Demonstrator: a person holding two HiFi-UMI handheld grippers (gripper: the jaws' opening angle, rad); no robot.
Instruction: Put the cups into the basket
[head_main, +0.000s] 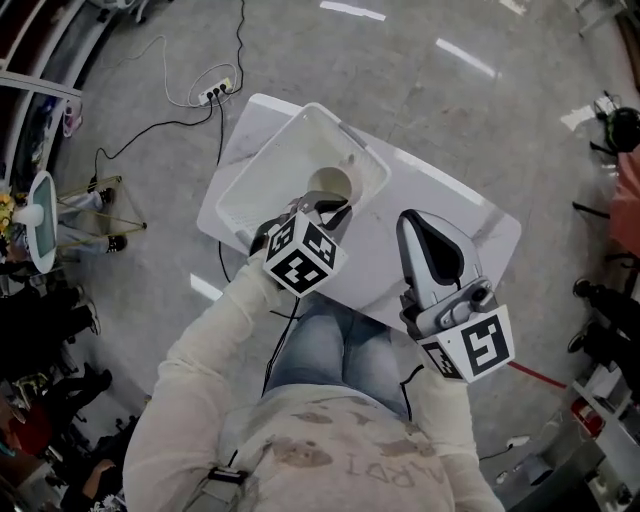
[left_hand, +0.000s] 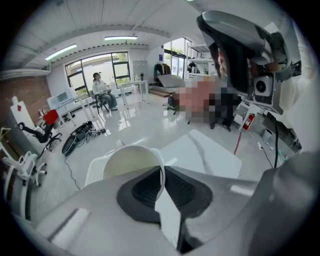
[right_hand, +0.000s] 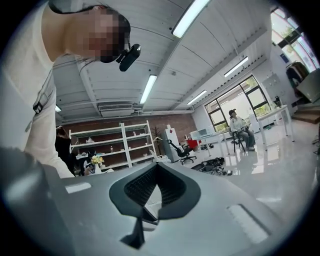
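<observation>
A cream cup (head_main: 328, 184) hangs over the near right corner of the white basket (head_main: 268, 176), which lies on the left part of the white table (head_main: 455, 212). My left gripper (head_main: 326, 211) is shut on the cup's rim. In the left gripper view the rim of the cup (left_hand: 131, 163) is pinched between the jaws of the left gripper (left_hand: 163, 167), with the basket (left_hand: 96, 169) below it. My right gripper (head_main: 417, 224) is held above the table's near edge. In its own view the right gripper (right_hand: 156, 164) is shut on nothing and points out into the room.
A power strip with cables (head_main: 214, 92) lies on the floor beyond the table. The person's knees (head_main: 345, 350) are at the table's near edge. Office chairs (left_hand: 32, 131), desks and a seated person (left_hand: 100, 90) stand further off. Shelves (right_hand: 107, 145) line a brick wall.
</observation>
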